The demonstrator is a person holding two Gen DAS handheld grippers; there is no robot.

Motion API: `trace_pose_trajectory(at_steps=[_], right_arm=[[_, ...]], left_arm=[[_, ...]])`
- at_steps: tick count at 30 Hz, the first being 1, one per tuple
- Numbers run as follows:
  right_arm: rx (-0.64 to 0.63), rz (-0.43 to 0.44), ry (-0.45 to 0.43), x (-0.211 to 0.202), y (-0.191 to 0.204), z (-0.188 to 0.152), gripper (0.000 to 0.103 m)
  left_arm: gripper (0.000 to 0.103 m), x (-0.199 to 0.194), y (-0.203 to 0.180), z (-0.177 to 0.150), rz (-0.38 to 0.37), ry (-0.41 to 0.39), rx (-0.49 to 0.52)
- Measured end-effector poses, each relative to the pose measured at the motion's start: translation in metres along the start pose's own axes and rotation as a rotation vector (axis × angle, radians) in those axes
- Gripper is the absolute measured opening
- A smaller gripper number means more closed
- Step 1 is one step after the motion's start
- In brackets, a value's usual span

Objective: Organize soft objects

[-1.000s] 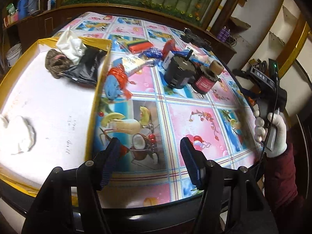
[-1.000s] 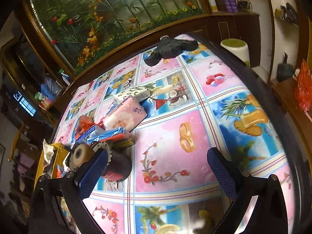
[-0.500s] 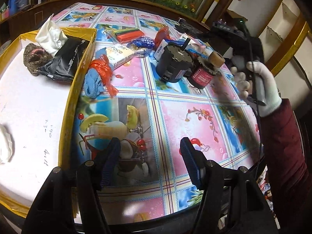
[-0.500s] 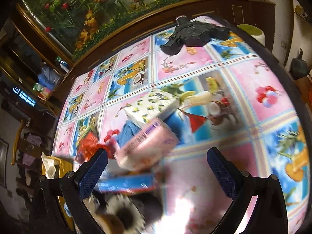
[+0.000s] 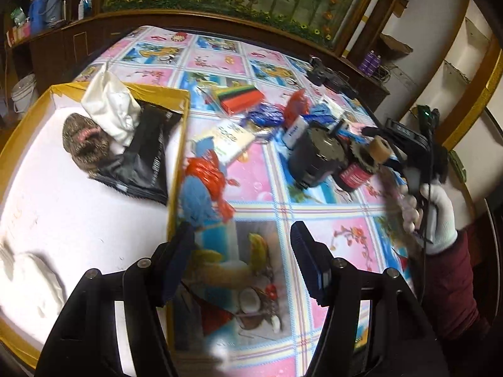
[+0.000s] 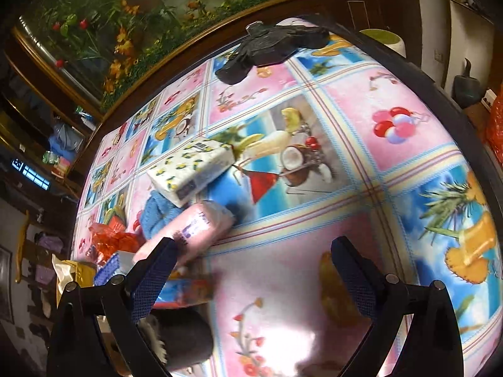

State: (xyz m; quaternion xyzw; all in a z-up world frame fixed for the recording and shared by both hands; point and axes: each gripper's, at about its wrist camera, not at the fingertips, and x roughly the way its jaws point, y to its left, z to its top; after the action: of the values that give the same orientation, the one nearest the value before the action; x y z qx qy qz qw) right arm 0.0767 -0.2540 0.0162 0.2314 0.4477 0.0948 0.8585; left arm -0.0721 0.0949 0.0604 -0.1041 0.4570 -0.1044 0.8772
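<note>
Patterned tablecloth [image 6: 393,169], pink tissue pack [image 6: 191,227] (print unreadable), both grippers [image 5: 242,251] [image 6: 251,270] agape

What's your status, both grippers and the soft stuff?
Left gripper open, empty, at the yellow box edge. Right gripper open, empty, nearing the pink tissue pack. Black motor sits under its left finger.

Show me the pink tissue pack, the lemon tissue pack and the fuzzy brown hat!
Pink soft tissue pack [image 6: 188,229]: right wrist view, middle of its wrapper.
White lemon-print tissue pack [image 6: 191,169]: right wrist view, top face.
Fuzzy brown knitted hat [image 5: 83,139]: left wrist view, crown.
</note>
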Motion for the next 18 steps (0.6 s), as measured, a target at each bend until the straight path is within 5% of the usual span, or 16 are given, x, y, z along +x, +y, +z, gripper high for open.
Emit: trace_pose_trajectory(at_steps=[9,18], right_arm=[[-0.076,0.043,-0.050,-0.005,-0.002,-0.019,0.100],[-0.059,0.057,-0.051,-0.009,-0.006,-0.023,0.100]], left_arm=[[0.062,0.022,-0.017,-0.007,0.059,0.051,0.095],[0.062,0.043,-0.011,0.008,0.204,0.031,0.090]])
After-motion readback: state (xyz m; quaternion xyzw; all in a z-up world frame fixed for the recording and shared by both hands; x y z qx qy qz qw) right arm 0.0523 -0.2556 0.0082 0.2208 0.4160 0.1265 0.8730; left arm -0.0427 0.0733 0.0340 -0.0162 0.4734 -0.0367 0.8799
